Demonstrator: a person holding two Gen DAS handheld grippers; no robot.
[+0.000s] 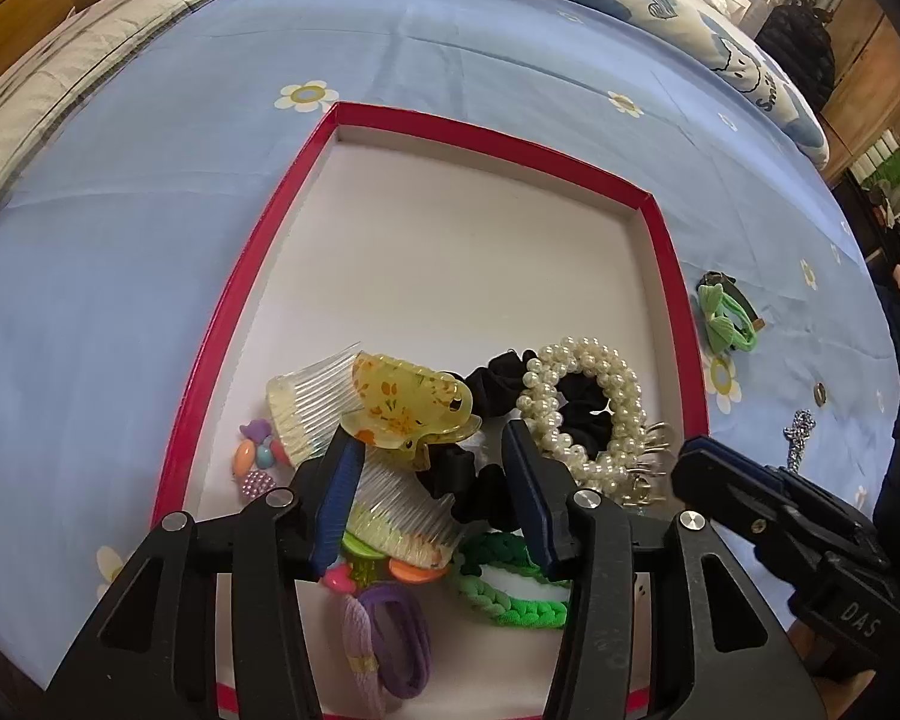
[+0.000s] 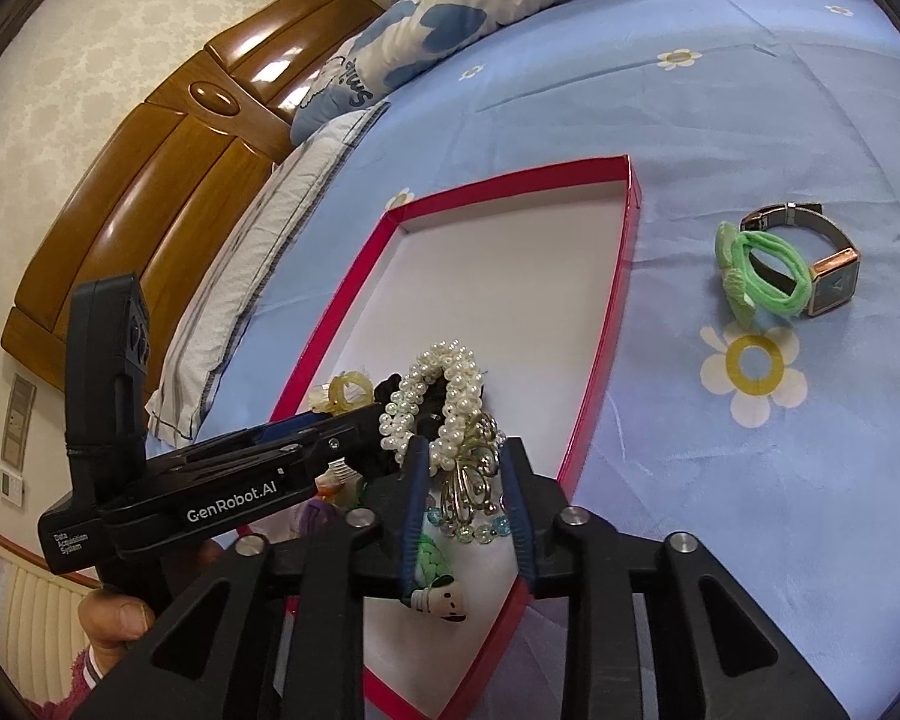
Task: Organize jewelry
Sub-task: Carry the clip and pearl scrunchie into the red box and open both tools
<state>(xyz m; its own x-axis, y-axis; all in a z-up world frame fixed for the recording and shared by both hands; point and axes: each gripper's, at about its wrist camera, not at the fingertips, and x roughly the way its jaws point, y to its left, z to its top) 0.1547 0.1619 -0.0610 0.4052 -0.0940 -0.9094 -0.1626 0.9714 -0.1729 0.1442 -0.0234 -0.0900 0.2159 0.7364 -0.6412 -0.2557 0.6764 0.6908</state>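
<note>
A red-rimmed white tray (image 1: 240, 276) lies on the blue bedsheet and holds a pile of jewelry at its near end. My left gripper (image 1: 432, 438) is open above a yellow floral hair claw (image 1: 408, 402), a clear comb (image 1: 312, 402) and a black scrunchie (image 1: 492, 384). A pearl scrunchie (image 1: 582, 414) lies to the right. My right gripper (image 2: 462, 450) is open over the pearl scrunchie (image 2: 444, 396), a gold wire clip (image 2: 468, 480) and a bead bracelet (image 2: 480, 531). It also shows in the left wrist view (image 1: 690, 462).
On the sheet right of the tray (image 2: 624, 252) lie a green hair tie (image 2: 762, 270) and a rose-gold watch (image 2: 828, 276). A silver chain (image 1: 801, 432) lies further right. Pillows and a wooden headboard (image 2: 168, 162) stand behind.
</note>
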